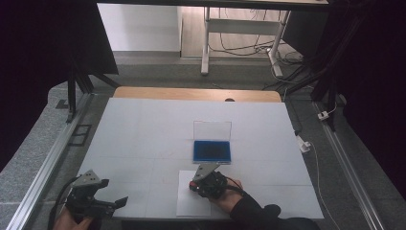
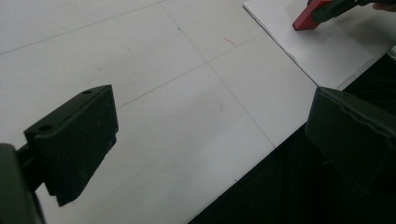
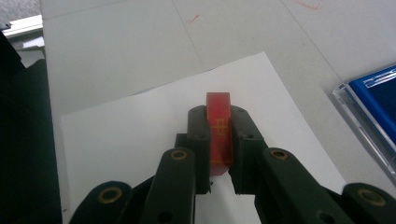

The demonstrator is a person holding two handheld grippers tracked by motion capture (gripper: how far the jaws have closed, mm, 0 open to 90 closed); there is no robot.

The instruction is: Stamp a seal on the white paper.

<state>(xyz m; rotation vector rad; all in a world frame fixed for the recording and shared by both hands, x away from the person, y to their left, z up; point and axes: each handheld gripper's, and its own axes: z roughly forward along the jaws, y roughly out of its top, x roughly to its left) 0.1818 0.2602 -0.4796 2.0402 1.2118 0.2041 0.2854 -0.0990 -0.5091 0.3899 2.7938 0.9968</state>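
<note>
Right gripper has its 2 black jaws pinching a small red rectangular stamp block from both sides, gold markings showing on its face, and it sits over a white sheet of paper at the near edge of the white surface. In the high view that gripper is just in front of an open blue ink pad in a clear plastic case, lid standing upright behind it, near the paper's far edge. Over on the left, the left gripper hangs at the near left corner, jaws spread wide, nothing between them, well apart from the paper.
</note>
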